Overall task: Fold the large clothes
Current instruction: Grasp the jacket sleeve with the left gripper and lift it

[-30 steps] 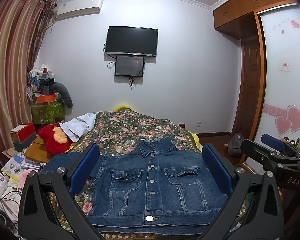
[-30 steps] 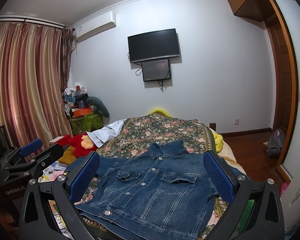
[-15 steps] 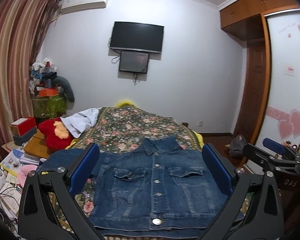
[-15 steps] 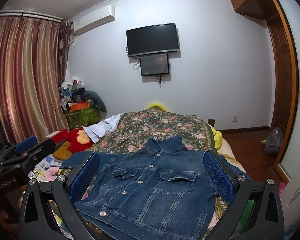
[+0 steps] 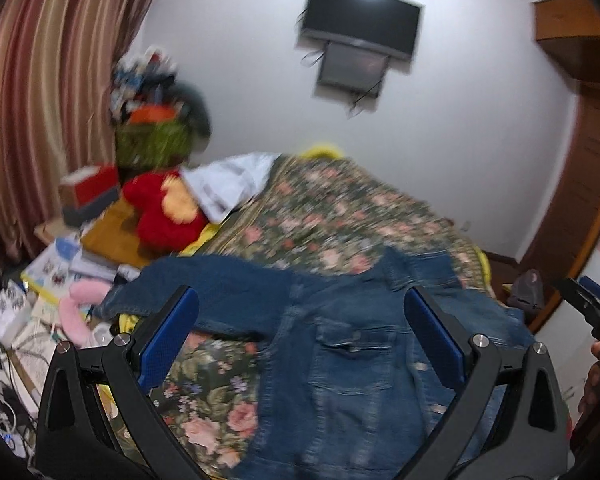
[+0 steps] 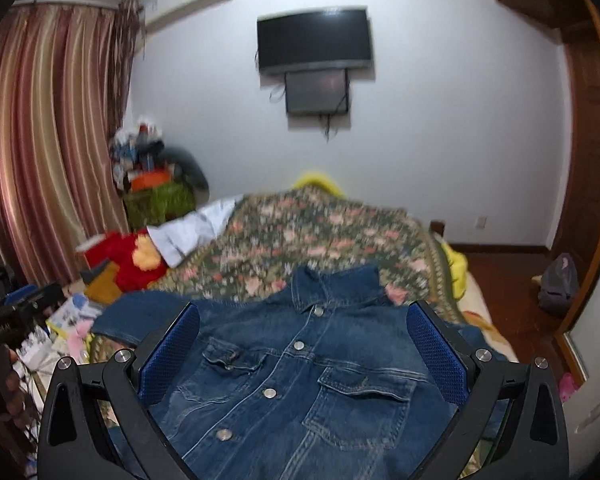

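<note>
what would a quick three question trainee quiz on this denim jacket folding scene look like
1. True or false: the blue denim jacket lies front up, buttoned, on the floral bedspread.
2. What is the left gripper holding? A sleeve; B collar; C nothing.
3. Fill in: the red plush toy sits to the ___ of the bed.

Key: 1 true. 2 C, both it and the right gripper are open. 3 left.

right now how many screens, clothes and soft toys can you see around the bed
wall-mounted black screens: 2, large TV and smaller monitor
clothes: 2, blue denim jacket and white shirt
soft toys: 1, red and yellow plush
total: 5
</note>
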### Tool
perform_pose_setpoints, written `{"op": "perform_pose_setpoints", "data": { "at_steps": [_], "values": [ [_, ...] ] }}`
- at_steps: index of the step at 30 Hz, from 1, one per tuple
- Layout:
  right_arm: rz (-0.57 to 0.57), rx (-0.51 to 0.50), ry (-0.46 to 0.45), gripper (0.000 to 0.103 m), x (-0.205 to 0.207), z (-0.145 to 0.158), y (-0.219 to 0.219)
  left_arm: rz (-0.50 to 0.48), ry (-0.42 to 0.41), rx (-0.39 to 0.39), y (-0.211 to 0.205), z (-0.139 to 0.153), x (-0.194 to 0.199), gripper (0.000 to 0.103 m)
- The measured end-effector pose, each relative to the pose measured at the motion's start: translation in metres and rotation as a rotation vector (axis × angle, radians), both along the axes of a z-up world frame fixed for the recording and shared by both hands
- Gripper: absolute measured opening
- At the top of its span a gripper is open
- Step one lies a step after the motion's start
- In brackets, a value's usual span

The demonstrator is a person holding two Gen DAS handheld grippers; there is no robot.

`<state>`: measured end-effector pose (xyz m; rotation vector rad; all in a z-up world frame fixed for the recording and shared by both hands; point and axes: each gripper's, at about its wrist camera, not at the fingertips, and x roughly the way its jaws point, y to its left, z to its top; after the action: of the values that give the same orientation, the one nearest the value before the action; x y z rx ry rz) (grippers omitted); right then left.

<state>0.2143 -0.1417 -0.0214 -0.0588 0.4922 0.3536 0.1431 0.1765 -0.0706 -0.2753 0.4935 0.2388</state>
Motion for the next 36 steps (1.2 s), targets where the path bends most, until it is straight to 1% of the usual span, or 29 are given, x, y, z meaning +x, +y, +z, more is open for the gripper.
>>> {"op": "perform_pose_setpoints", "data": {
  "at_steps": [4,6,7,9,10,12,13,14,15,16,18,19,21,23,25,26,28,30,31,32,33,34,35,36],
  "values": [
    [0.028,-0.130,0.057,0.103,0.050,-0.029,0.029,0.113,0.133,-0.075,0.054,-0.041,0.030,0.103],
    [0.059,-0.169,0.087,0.103,0.066,-0.042,0.042,0.145,0.183,-0.112,0.074,-0.060,0.040,0.103],
    [0.083,-0.189,0.107,0.103,0.075,-0.050,0.050,0.170,0.221,-0.140,0.089,-0.074,0.045,0.103],
    [0.117,-0.216,0.139,0.103,0.087,-0.065,0.064,0.195,0.263,-0.188,0.107,-0.093,0.051,0.103],
    [0.133,-0.229,0.162,0.103,0.095,-0.073,0.071,0.201,0.282,-0.227,0.118,-0.103,0.054,0.103],
    [0.155,-0.247,0.204,0.103,0.108,-0.088,0.083,0.201,0.312,-0.330,0.137,-0.126,0.058,0.103],
    [0.168,-0.253,0.228,0.103,0.115,-0.096,0.089,0.202,0.320,-0.364,0.143,-0.132,0.059,0.103],
    [0.180,-0.257,0.249,0.103,0.121,-0.102,0.093,0.203,0.325,-0.419,0.151,-0.143,0.062,0.102],
    [0.194,-0.261,0.283,0.103,0.130,-0.111,0.098,0.209,0.332,-0.468,0.158,-0.152,0.063,0.099],
    [0.204,-0.264,0.310,0.103,0.137,-0.118,0.102,0.212,0.336,-0.494,0.161,-0.156,0.064,0.096],
    [0.217,-0.274,0.370,0.103,0.150,-0.132,0.111,0.200,0.335,-0.583,0.172,-0.171,0.068,0.094],
    [0.223,-0.279,0.403,0.103,0.157,-0.139,0.115,0.195,0.330,-0.622,0.176,-0.176,0.071,0.091],
    [0.228,-0.288,0.474,0.103,0.170,-0.154,0.121,0.195,0.325,-0.678,0.182,-0.185,0.076,0.088],
    [0.233,-0.279,0.541,0.103,0.179,-0.167,0.124,0.212,0.313,-0.725,0.191,-0.192,0.080,0.088],
    [0.248,-0.255,0.595,0.103,0.185,-0.178,0.127,0.225,0.288,-0.733,0.197,-0.191,0.083,0.088],
    [0.256,-0.249,0.609,0.103,0.187,-0.181,0.129,0.229,0.277,-0.717,0.200,-0.188,0.085,0.087],
    [0.272,-0.252,0.628,0.103,0.187,-0.187,0.132,0.243,0.275,-0.672,0.204,-0.182,0.091,0.074],
    [0.296,-0.264,0.659,0.103,0.188,-0.196,0.136,0.255,0.289,-0.626,0.209,-0.178,0.100,0.068],
    [0.305,-0.269,0.679,0.103,0.188,-0.201,0.138,0.261,0.293,-0.611,0.211,-0.179,0.104,0.063],
    [0.307,-0.280,0.701,0.103,0.188,-0.207,0.138,0.277,0.306,-0.576,0.213,-0.178,0.109,0.057],
    [0.301,-0.297,0.701,0.103,0.187,-0.210,0.139,0.294,0.327,-0.534,0.213,-0.177,0.113,0.042],
    [0.301,-0.313,0.694,0.103,0.186,-0.211,0.139,0.314,0.355,-0.462,0.213,-0.175,0.119,0.032],
    [0.312,-0.330,0.686,0.103,0.183,-0.211,0.141,0.316,0.363,-0.416,0.211,-0.173,0.124,0.028],
    [0.318,-0.338,0.683,0.103,0.183,-0.211,0.141,0.317,0.368,-0.367,0.208,-0.170,0.128,0.021]
  ]
}}
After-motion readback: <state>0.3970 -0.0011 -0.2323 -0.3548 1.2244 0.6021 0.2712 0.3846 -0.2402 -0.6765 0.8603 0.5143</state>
